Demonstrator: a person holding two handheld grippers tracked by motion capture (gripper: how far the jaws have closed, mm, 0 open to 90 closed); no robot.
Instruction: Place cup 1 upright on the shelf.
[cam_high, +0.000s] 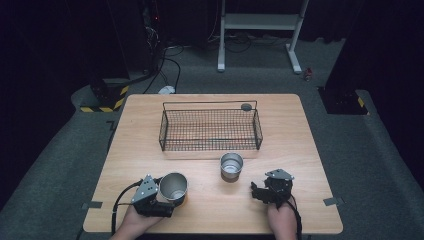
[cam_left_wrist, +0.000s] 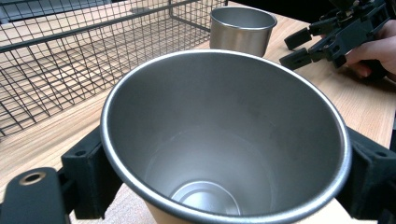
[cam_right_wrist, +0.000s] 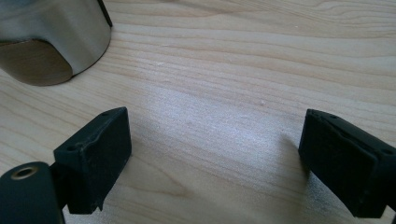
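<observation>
A tall steel cup (cam_high: 173, 187) stands near the table's front left, and my left gripper (cam_high: 169, 199) is shut on it. In the left gripper view the cup's open mouth (cam_left_wrist: 224, 140) sits between the two black pads (cam_left_wrist: 86, 179), which press on its sides; the cup is empty. A second, shorter steel cup (cam_high: 231, 166) stands in the middle, just in front of the basket; it is also in the left gripper view (cam_left_wrist: 242, 29) and the right gripper view (cam_right_wrist: 51, 42). My right gripper (cam_high: 257, 192) rests open over bare wood (cam_right_wrist: 215, 158), right of that cup.
A black wire basket (cam_high: 162, 131) stands across the middle back of the wooden table (cam_high: 300, 150), with a small grey round thing (cam_high: 246, 106) at its far right corner. Beyond the table are a white stand (cam_high: 260, 22) and cables on grey carpet.
</observation>
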